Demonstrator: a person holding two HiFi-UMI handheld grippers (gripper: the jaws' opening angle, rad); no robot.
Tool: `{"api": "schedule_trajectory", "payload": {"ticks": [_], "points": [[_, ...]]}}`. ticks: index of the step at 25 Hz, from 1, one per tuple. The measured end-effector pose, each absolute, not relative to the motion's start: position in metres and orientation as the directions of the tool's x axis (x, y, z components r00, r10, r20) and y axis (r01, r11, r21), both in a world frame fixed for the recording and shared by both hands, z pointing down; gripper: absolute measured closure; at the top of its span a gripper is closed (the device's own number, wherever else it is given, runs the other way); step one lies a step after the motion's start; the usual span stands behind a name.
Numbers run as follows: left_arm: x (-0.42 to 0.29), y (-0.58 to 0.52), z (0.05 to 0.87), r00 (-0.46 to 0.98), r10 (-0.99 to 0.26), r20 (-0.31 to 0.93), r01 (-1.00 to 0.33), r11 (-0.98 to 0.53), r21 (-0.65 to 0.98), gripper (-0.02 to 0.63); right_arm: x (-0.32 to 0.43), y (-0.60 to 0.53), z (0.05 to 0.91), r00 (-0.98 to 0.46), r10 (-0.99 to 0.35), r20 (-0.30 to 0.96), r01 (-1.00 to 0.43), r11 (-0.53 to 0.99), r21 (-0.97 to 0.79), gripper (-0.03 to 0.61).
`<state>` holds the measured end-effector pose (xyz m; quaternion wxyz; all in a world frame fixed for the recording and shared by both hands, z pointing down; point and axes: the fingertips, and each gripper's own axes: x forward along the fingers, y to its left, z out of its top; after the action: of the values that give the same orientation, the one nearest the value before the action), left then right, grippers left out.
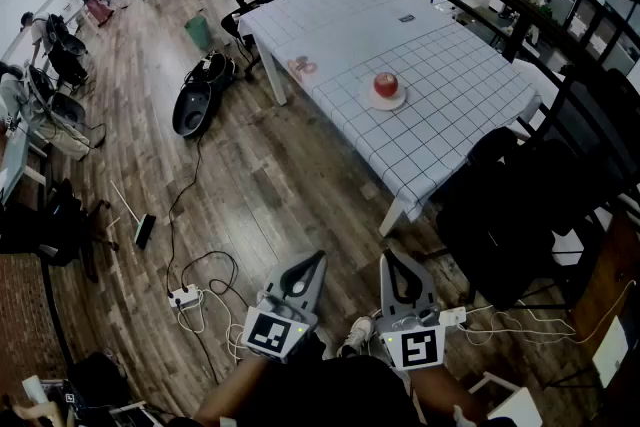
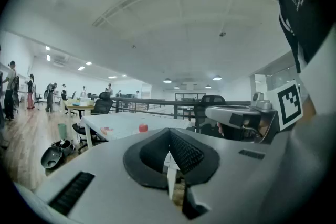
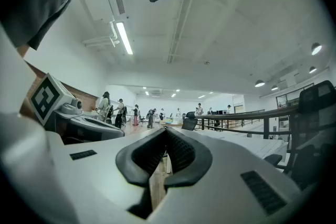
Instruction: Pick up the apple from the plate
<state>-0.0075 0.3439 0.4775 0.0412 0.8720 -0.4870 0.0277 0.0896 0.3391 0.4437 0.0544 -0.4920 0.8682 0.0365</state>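
Red apple (image 1: 386,83) on white plate (image 1: 397,102), checked table (image 1: 460,80)

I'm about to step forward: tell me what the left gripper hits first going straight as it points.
Probably the table, at its near cloth-covered edge, right of the apple. Nothing stands between. The left gripper sits about level with the tabletop, so it might skim over it; depth is unclear.

i see a red apple (image 1: 386,83) sitting upright in the middle of a small white plate (image 1: 369,101) on the grid-patterned table (image 1: 455,90).
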Motion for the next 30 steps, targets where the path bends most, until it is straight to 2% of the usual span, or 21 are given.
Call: {"api": "schedule_trajectory", "payload": {"ticks": [5, 10, 14, 19, 25, 30], "points": [[0.001, 0.362, 0.482, 0.544, -0.829, 0.132, -0.838, -0.544, 0.037, 0.594, 0.098, 0.353, 0.439, -0.503, -0.858, -0.102, -0.863, 0.505, 0.015, 0.555], [0.014, 0.351, 0.473, 0.549, -0.826, 0.124, -0.835, -0.550, 0.034, 0.594, 0.109, 0.346, 0.428, -0.488, -0.866, -0.107, -0.872, 0.487, 0.038, 0.555], [-0.009, 0.327, 0.476, 0.545, -0.832, 0.107, -0.838, -0.543, 0.051, 0.594, 0.087, 0.331, 0.439, -0.475, -0.872, -0.119, -0.880, 0.472, 0.049, 0.555], [-0.041, 0.332, 0.453, 0.571, -0.816, 0.089, -0.821, -0.569, 0.048, 0.594, 0.051, 0.345, 0.413, -0.470, -0.875, -0.115, -0.883, 0.467, 0.056, 0.555], [-0.055, 0.274, 0.442, 0.620, -0.782, 0.067, -0.785, -0.619, 0.034, 0.594, 0.046, 0.291, 0.412, -0.419, -0.899, -0.128, -0.908, 0.415, 0.054, 0.555], [-0.098, 0.240, 0.460, 0.660, -0.748, 0.070, -0.751, -0.659, 0.038, 0.594, 0.013, 0.256, 0.428, -0.356, -0.928, -0.108, -0.934, 0.353, 0.049, 0.555]]}}
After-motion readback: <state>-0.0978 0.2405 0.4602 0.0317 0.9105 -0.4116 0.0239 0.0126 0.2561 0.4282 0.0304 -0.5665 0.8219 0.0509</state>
